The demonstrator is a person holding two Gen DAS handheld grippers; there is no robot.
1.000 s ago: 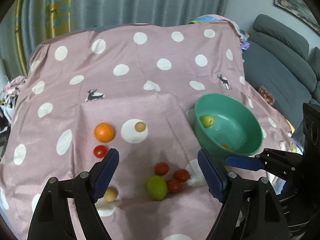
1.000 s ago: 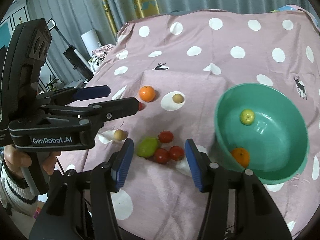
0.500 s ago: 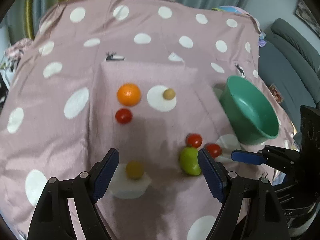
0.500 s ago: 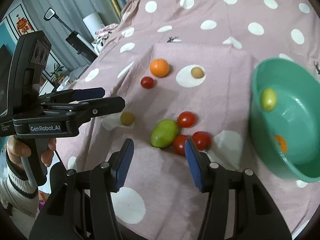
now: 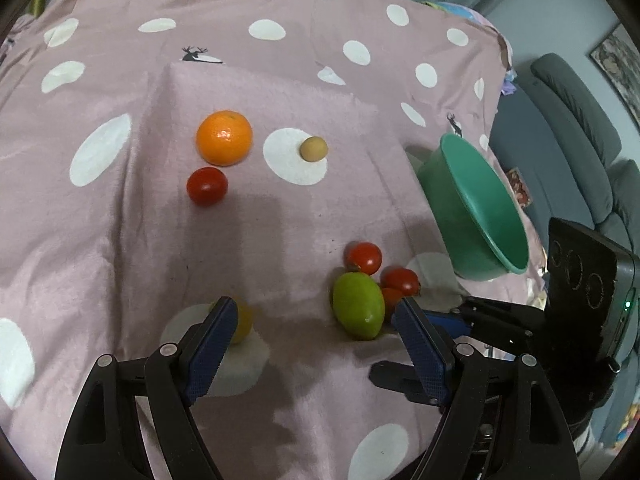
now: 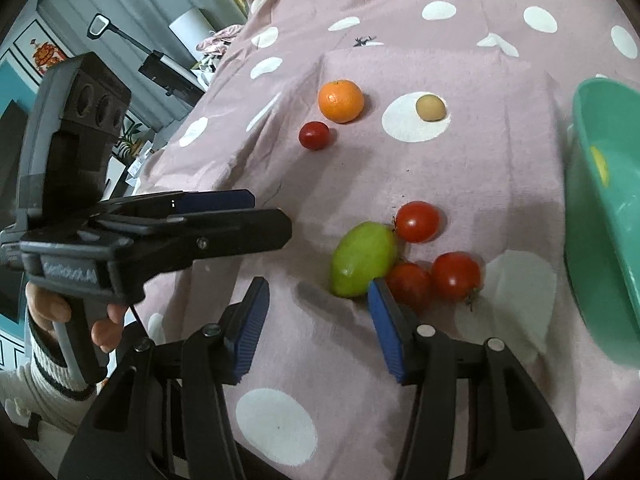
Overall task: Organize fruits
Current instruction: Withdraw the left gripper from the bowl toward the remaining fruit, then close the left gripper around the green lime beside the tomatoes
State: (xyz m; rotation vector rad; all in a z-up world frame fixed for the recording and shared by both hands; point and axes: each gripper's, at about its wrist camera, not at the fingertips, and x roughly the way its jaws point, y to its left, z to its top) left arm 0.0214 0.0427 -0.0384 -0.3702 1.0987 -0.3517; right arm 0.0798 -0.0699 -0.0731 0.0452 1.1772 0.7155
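On the pink spotted cloth (image 5: 120, 240) lie an orange (image 5: 224, 138), a tan fruit (image 5: 314, 149) and a lone tomato (image 5: 207, 186). Nearer to me, a green fruit (image 5: 358, 311) touches three tomatoes (image 6: 417, 222). My left gripper (image 5: 314, 312) hangs open over bare cloth, with a small yellow fruit (image 5: 243, 322) partly hidden behind its left finger. My right gripper (image 6: 318, 286) is open and holds nothing; the green fruit (image 6: 363, 258) lies just beyond its right fingertip. The teal bowl (image 6: 600, 240) at the right holds a yellow-green fruit (image 6: 600, 164).
A hand in a striped sleeve (image 6: 44, 360) holds the left tool at the cloth's left edge. A grey sofa (image 5: 580, 120) stands beyond the bowl (image 5: 476, 208). Curtains and a floor lamp (image 6: 120, 36) are in the background.
Both grippers have dropped closer to the cloth and tipped further down. The fruits look larger, and the bowl has slid toward the right edge of both views.
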